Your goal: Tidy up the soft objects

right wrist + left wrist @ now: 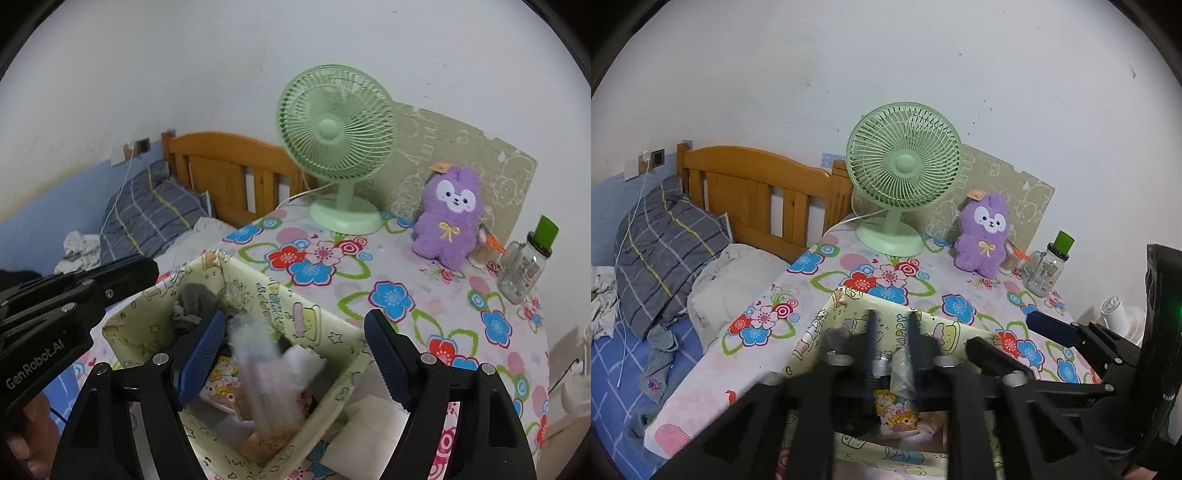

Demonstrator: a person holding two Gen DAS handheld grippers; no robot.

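Observation:
A pale yellow cartoon-print fabric bin (314, 325) stands on the flowered table, also in the left wrist view (938, 328). My right gripper (295, 350) is open above it. A blurred white soft item (266, 373) is between its fingers, over the bin's inside. A grey cloth (195, 299) lies in the bin's far corner. My left gripper (892, 325) is nearly closed on a thin clear plastic piece (903, 373) over the bin. A purple plush toy (448, 218) sits upright at the back of the table, also seen in the left wrist view (984, 234).
A green desk fan (338, 147) stands behind the bin. A clear bottle with a green cap (526, 258) stands right of the plush. A bed with a plaid pillow (661, 247) and wooden headboard (757, 192) is on the left. A white fan (1119, 317) stands beyond the table's right edge.

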